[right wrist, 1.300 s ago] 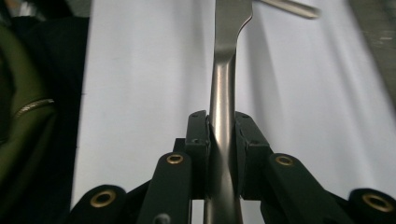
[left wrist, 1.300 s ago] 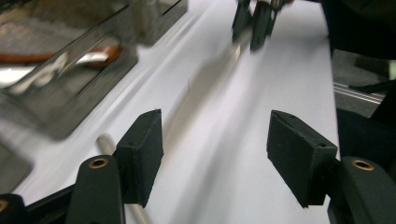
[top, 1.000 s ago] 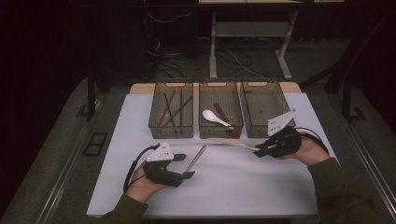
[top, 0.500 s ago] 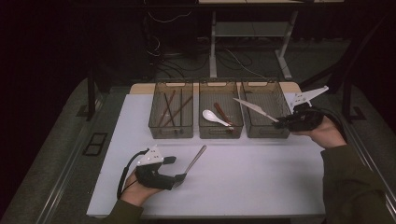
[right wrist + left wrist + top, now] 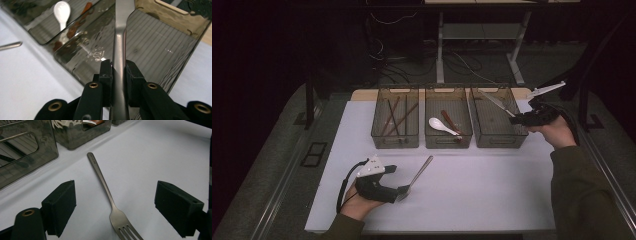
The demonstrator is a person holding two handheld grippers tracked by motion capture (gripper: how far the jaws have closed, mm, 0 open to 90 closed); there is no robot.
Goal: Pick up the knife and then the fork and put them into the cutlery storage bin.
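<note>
Here, left gripper [image 5: 404,189] spread wide around a fork [image 5: 110,202] lying flat on the white bench [image 5: 492,200], not yet clamped; right gripper [image 5: 117,72] closed tight on a flat steel utensil [image 5: 497,103] angled over the right bin [image 5: 497,140]. Risk at left: thin fork skidding under closing pads; at right: utensil catching the bin rim. Left bin [image 5: 394,142]: chopsticks [image 5: 394,115]; middle bin [image 5: 447,142]: white spoon [image 5: 439,125], brown spoon [image 5: 448,120].

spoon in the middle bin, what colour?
White spoon; clearest in the high view.
</note>
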